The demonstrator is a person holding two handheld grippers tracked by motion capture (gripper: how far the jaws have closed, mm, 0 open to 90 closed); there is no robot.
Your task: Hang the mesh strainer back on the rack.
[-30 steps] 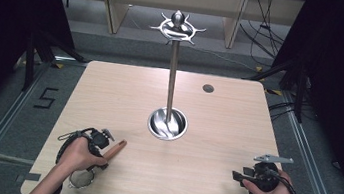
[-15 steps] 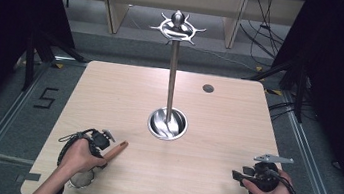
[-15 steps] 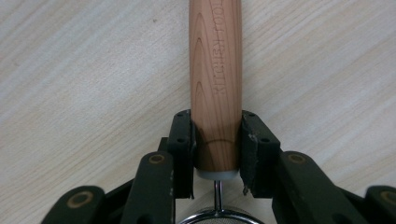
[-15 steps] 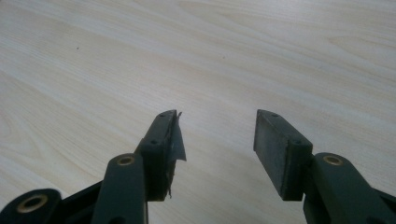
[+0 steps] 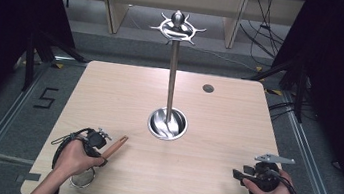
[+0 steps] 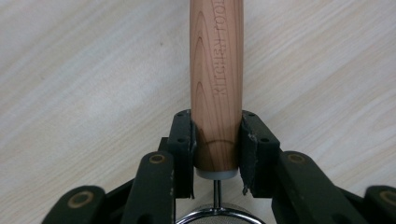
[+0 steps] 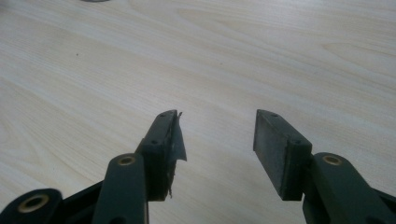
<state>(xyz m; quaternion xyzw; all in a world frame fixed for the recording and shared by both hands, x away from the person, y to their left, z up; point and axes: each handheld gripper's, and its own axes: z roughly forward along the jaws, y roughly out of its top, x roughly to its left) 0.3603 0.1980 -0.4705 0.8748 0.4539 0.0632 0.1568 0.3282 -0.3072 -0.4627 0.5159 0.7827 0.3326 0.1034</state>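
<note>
The left gripper (image 6: 217,154) had just closed its jaws onto the wooden handle (image 6: 216,84) of a small wire-mesh strainer (image 5: 82,178), both pads pressed flat against the sides of the handle close to its lower end, just above the pale collar where a thin metal stem ran down to the steel rim (image 6: 219,215) of the strainer. The words KITCHEN TOOL were burned along the handle, which extended away from the jaws over the light wooden table (image 5: 217,118). In the high view the left hand (image 5: 74,157) rested at the near left corner of the table, the handle pointed up and to the right from the gripper toward the table's middle, and the round strainer rim lay on the table beneath the wrist, near the front edge. The right gripper (image 7: 217,140) was held by the right hand (image 5: 273,193) at the near right corner, its jaws spread apart with bare tabletop between them; a torn flap of pad lining hung from its left jaw. At the table's centre stood a metal hanging rack (image 5: 173,72), a slim post rising from a dished round base to a crown of curved hooks. A small dark round disc (image 5: 208,88) sat toward the far right of the table, well apart from both hands.
</note>
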